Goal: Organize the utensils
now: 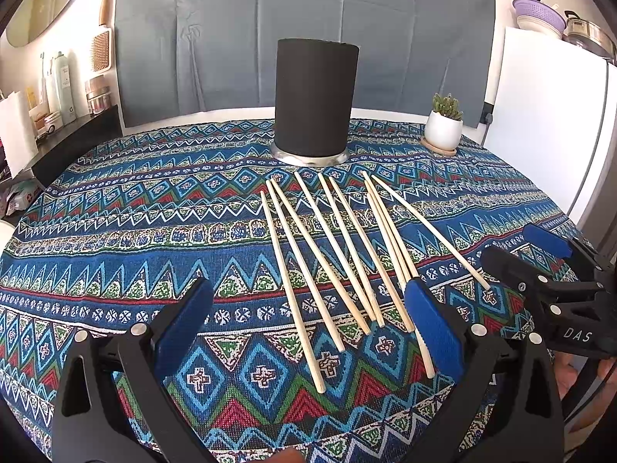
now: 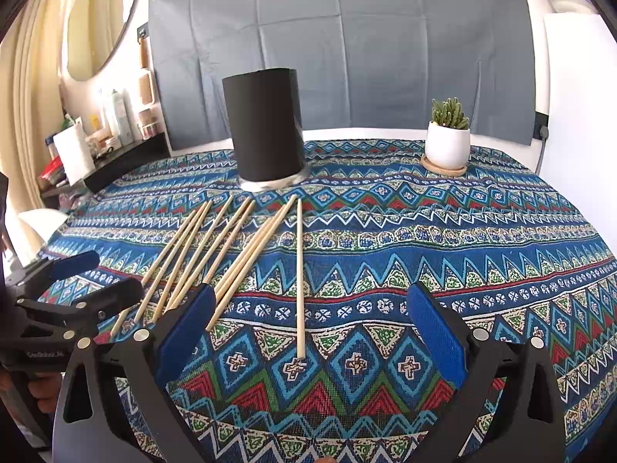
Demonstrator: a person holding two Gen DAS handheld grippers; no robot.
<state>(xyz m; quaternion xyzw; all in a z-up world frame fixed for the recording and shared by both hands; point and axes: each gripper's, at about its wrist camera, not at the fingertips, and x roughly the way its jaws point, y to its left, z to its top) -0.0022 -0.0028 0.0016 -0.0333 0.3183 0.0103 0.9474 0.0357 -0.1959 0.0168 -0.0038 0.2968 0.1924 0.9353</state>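
Patterned tablecloth [image 1: 115, 231] carries chopsticks [image 1: 327, 254] fanned between the spread, empty left tool [image 1: 308, 320] and right tool [image 2: 308, 324]

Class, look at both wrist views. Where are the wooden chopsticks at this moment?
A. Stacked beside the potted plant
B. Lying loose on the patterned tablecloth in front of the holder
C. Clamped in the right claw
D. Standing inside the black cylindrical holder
B: the chopsticks lie fanned out flat on the patterned tablecloth, in front of the black holder, while the left claw and right claw are both open and empty.
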